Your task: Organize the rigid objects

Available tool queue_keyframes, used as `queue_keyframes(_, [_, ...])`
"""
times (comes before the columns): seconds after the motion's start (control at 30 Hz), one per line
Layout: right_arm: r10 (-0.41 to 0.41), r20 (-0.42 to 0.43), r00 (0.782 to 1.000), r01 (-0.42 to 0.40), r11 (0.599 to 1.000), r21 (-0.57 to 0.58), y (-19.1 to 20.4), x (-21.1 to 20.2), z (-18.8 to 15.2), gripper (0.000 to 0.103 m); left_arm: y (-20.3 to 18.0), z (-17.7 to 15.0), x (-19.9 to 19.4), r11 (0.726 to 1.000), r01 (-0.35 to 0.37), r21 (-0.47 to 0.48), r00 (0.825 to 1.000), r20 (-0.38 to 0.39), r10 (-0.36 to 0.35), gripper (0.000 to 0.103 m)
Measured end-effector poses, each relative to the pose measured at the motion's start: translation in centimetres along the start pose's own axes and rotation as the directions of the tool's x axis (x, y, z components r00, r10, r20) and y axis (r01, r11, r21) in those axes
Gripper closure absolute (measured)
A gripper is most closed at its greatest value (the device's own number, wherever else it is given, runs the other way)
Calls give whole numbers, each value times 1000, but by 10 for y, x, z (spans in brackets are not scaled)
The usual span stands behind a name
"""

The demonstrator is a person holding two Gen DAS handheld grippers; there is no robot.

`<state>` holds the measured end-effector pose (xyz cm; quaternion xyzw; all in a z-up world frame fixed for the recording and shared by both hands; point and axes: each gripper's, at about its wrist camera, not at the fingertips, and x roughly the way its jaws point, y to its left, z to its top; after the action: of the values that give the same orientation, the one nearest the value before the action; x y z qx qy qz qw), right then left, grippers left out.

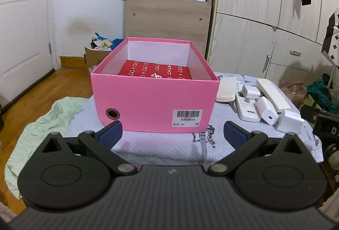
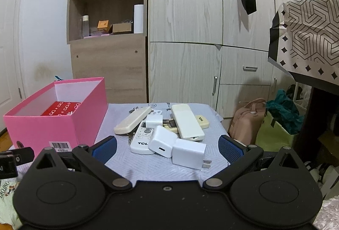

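A pink open box point(image 1: 154, 100) stands on the cloth-covered table point(image 1: 161, 145) with a red patterned packet point(image 1: 156, 72) lying inside. My left gripper point(image 1: 172, 132) hangs open just in front of its near wall, holding nothing. To the box's right lies a pile of white things: a TCL remote point(image 2: 141, 138), several white chargers point(image 2: 162, 142) point(image 2: 188, 153) and two cream remotes point(image 2: 186, 122) point(image 2: 132, 120). In the right wrist view the pink box point(image 2: 57, 119) is at the left. My right gripper point(image 2: 167, 148) is open and empty, its fingers spread on either side of the nearest chargers, slightly short of them.
A wooden shelf unit point(image 2: 108, 17) and wardrobe doors point(image 2: 186, 39) rise behind the table. A green cloth point(image 1: 42, 119) hangs off the table's left edge. Bags point(image 2: 247, 119) sit on the floor to the right, under a patterned paper bag point(image 2: 307, 32).
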<state>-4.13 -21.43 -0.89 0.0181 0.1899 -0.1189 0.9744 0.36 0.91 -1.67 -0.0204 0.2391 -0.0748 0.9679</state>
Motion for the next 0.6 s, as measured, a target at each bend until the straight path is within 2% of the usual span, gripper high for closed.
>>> queue_keyframes(0.17, [-13,-47,999,15,999,33,-5,5,0,0,-1,0,1,1000,-7,12,1000,-2,7,0])
queue_keyframes(0.6, [-14,-47,999,14,1000,13,-4,4,-1,0,-1,0,1,1000,-4,14,1000,-6,4,0])
